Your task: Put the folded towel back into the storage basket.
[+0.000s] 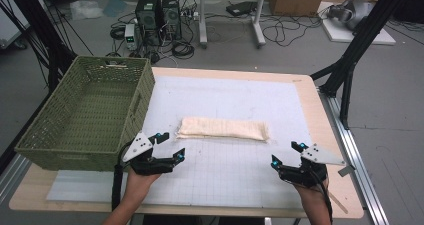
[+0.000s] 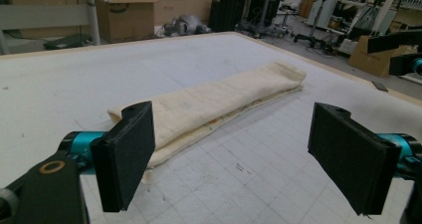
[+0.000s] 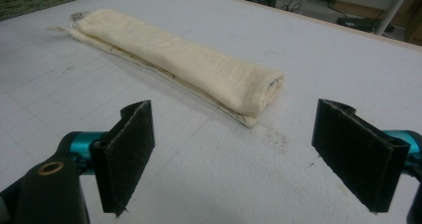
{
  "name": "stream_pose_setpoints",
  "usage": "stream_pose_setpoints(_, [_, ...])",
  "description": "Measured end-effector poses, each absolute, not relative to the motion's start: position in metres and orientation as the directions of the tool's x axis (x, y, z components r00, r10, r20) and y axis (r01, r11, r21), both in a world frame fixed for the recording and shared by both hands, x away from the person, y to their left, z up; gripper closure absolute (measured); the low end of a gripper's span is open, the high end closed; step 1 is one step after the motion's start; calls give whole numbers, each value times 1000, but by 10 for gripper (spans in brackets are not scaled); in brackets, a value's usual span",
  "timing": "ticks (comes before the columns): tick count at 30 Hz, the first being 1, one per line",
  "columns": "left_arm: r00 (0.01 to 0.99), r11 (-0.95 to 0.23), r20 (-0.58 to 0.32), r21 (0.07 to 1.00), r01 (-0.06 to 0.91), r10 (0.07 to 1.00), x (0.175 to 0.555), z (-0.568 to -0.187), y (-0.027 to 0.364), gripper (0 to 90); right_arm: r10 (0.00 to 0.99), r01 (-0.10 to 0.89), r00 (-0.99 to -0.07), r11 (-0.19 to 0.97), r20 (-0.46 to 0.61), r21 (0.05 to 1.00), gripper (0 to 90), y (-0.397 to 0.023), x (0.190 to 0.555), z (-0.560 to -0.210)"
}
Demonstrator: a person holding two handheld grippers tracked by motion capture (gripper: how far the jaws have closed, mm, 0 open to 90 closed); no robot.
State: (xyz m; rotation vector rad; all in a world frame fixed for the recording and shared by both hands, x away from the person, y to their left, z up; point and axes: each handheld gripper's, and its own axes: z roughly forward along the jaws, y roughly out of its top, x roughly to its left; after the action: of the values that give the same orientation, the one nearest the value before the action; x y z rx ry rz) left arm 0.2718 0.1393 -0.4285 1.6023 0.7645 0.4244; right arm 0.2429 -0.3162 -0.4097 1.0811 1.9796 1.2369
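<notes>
High view: taking the folded cream cloth [image 1: 223, 129] as landmark, it is lying flat on the white gridded mat [image 1: 240, 175] near the middle of the table, long axis running left to right. Left of the cloth, and apart from it, the green woven basket [image 1: 65, 150] is sitting on the table's left edge, looking empty. Near the cloth's left end, on the person's side of it, the left gripper [image 1: 168, 146] is hovering with jaws spread wide and nothing between them. Near the cloth's right end, also on the person's side, the right gripper [image 1: 288, 153] is hovering likewise, jaws fully apart and gripping nothing. In the left gripper view the cloth [image 2: 214, 104] is lying just beyond the jaws, with the left end partly behind one pad; in the right gripper view its rolled right end [image 3: 259, 89] is sitting ahead, between the jaw lines. Judged risks: the layered edges are showing loose at both ends, so a shallow pinch is likely catching only the top layer and letting the fold open on lifting. Pads coming in too low are risking dragging the mat. Uneven lifting between the two hands is risking sag in the middle and a snag on the basket rim if the cloth is going there.
</notes>
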Motion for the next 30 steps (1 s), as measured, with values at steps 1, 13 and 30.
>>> stream_pose_setpoints(1, [710,-17,-162,971,238,686,272,-428,139,181,855,343,-518,244,-34,907,155,-317,244,-411])
stream_pose_setpoints(13, [692,-6,-179,967,255,699,281,-428,143,166,839,354,-544,239,-9,904,155,-324,264,-411])
stream_pose_setpoints(30, [688,-6,-194,961,276,699,287,-422,145,169,836,354,-548,234,-2,906,156,-320,263,-409])
